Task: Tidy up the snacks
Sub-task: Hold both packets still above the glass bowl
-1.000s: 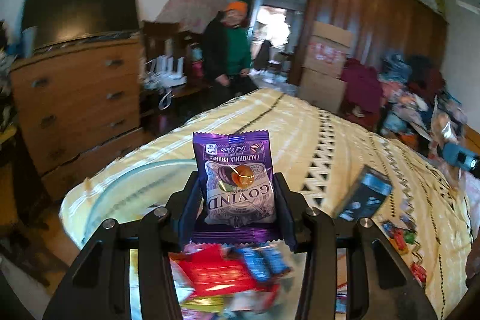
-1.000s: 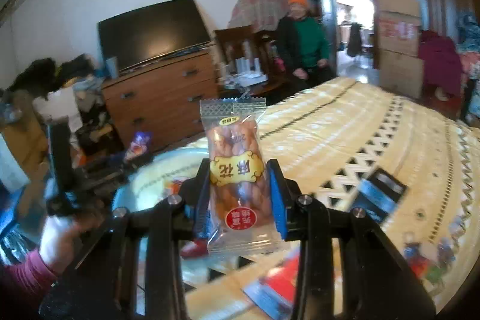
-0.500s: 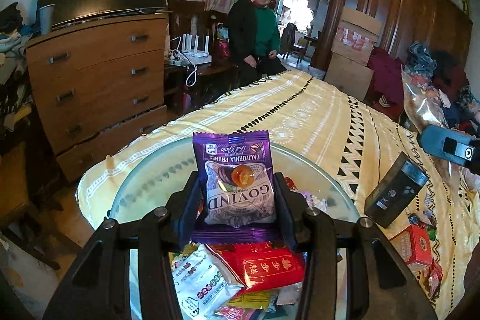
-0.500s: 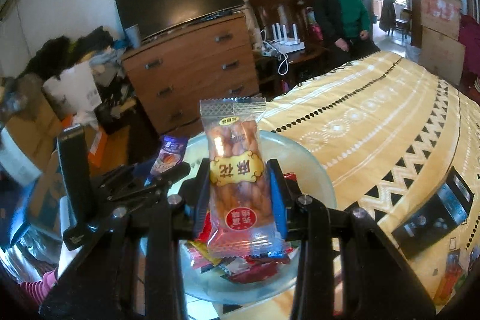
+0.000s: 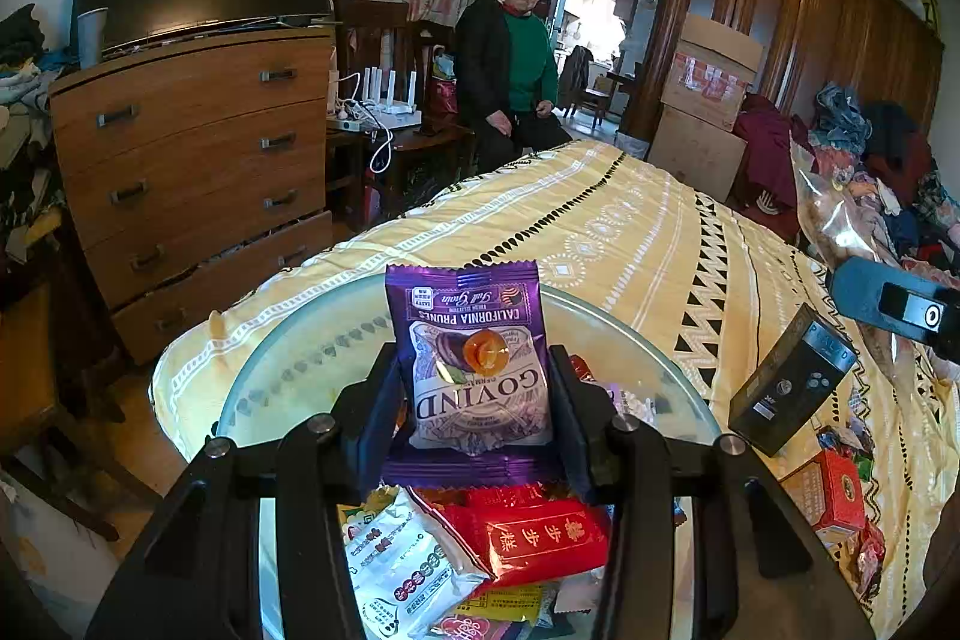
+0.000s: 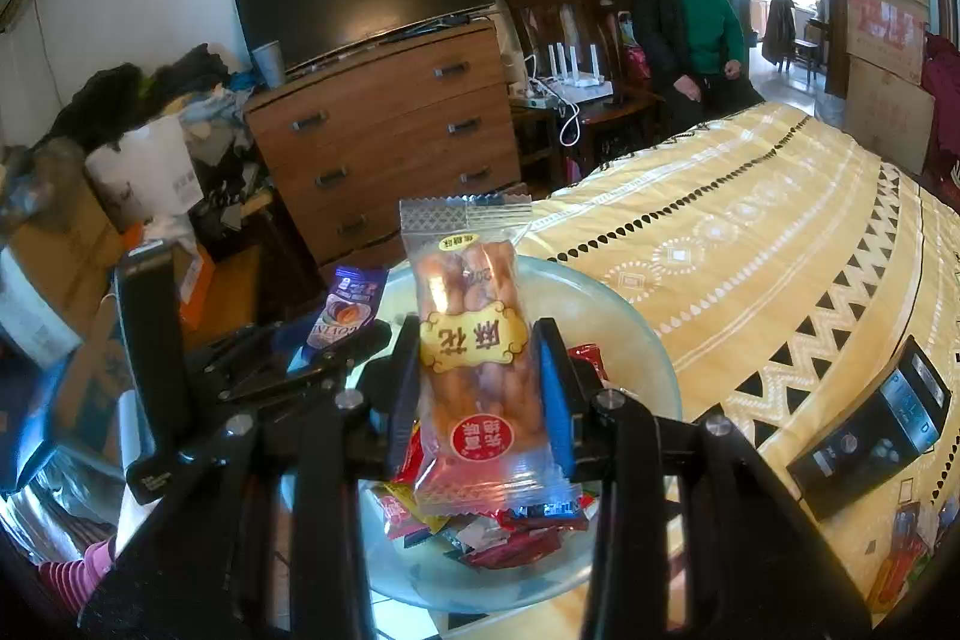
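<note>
— Grip first: what sits nearest you, low in the frame?

— My left gripper [image 5: 474, 400] is clamped on the purple prune packet [image 5: 471, 358], pads on its two side edges, packet upright at centre frame. My right gripper [image 6: 477, 388] pinches the clear fried-twist packet [image 6: 471, 340] the same way, at mid-height.

— How do they handle?

— Both look light. I judge the prune wrapper soft and slick, so the edges suit it. The twists probably snap easily, so I would squeeze gently, on the sides, not the sealed ends.

— And just beyond?

— Below both packets lies the glass bowl [image 5: 288, 358], with a red packet [image 5: 534, 535] and a white packet [image 5: 402, 568] piled in it, at bottom centre.

— Farther out?

— Right of the bowl, a black box [image 5: 792, 382] stands on the yellow bedspread [image 5: 630, 232]. At upper centre, a person in a green top [image 5: 516, 64] sits beside the wooden dresser [image 5: 192, 148].
</note>
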A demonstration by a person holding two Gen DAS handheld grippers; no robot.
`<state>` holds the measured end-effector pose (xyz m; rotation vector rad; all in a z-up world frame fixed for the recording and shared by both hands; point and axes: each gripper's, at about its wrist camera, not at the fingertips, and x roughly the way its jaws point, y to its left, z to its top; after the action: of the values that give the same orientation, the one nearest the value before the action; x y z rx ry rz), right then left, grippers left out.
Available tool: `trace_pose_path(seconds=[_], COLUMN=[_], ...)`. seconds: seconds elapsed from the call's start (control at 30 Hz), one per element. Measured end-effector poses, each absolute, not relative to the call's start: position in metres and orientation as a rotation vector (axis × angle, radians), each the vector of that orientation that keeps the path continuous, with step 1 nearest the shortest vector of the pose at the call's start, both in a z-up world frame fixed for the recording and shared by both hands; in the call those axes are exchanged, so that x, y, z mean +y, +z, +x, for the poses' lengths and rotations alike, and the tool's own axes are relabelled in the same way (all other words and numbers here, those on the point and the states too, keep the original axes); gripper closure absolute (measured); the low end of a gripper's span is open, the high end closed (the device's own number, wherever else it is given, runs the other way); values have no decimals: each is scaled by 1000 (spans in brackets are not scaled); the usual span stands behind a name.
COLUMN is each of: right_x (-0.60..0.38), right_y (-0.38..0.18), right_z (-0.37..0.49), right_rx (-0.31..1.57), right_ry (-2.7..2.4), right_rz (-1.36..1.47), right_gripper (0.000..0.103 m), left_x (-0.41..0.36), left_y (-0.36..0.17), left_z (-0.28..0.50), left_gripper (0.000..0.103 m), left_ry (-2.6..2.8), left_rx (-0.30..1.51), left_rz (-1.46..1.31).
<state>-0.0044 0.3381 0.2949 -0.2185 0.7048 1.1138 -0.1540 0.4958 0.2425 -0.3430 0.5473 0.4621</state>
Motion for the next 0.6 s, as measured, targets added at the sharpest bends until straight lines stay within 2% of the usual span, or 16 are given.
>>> trace_pose_path(seconds=[0.6], right_x=[342], right_y=[286], right_z=[-5], right_rx=[717], right_ry=[1109], right_rz=[-219], right_gripper=[66], left_x=[495], left_y=[242], left_z=[-152], left_gripper=[55], left_ry=[461], left_rx=[551], left_rz=[-341])
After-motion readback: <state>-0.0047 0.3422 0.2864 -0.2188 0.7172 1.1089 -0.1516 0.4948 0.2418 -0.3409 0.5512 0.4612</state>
